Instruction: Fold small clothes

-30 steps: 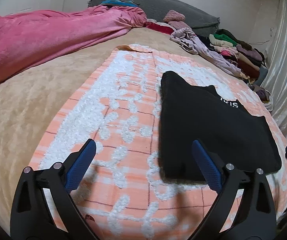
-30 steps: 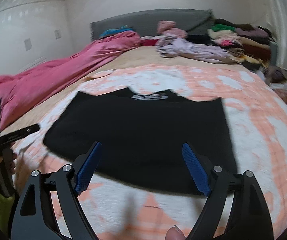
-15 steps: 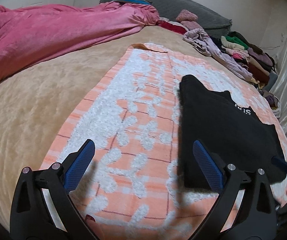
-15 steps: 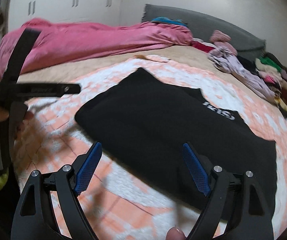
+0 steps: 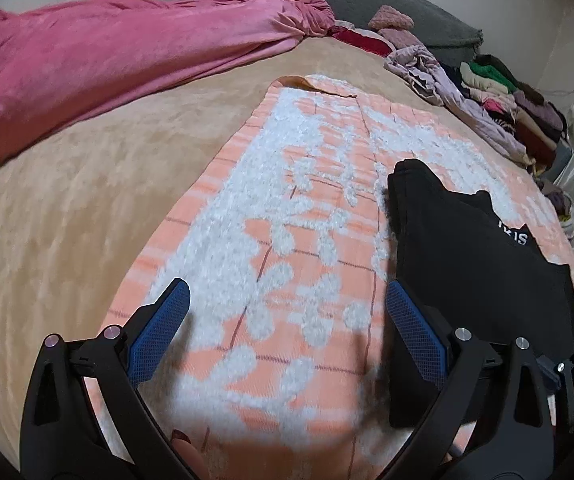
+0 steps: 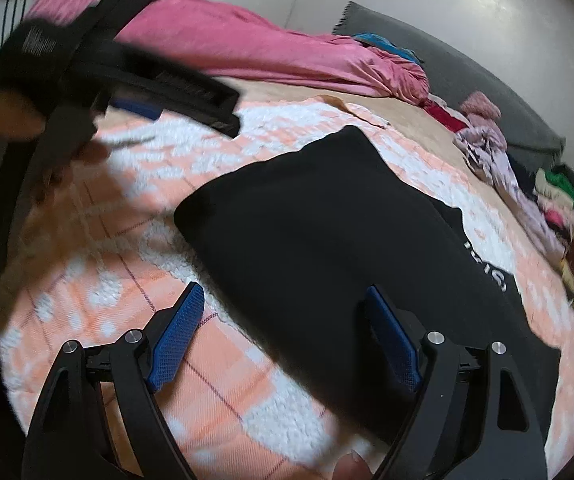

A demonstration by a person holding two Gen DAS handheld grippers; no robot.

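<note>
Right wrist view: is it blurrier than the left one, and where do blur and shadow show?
Right wrist view: yes, the left gripper at upper left is smeared, and the blanket pattern is soft. Left wrist view: mostly sharp, with white lettering readable on the black garment; only the near blanket edge blurs, where finger shadows fall. Both views bend the bed at the rim.

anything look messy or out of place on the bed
Yes: the peach-and-white blanket has its far corner flipped over, and a lilac garment lies rumpled beside the stacked clothes. The black garment lies flat.
</note>
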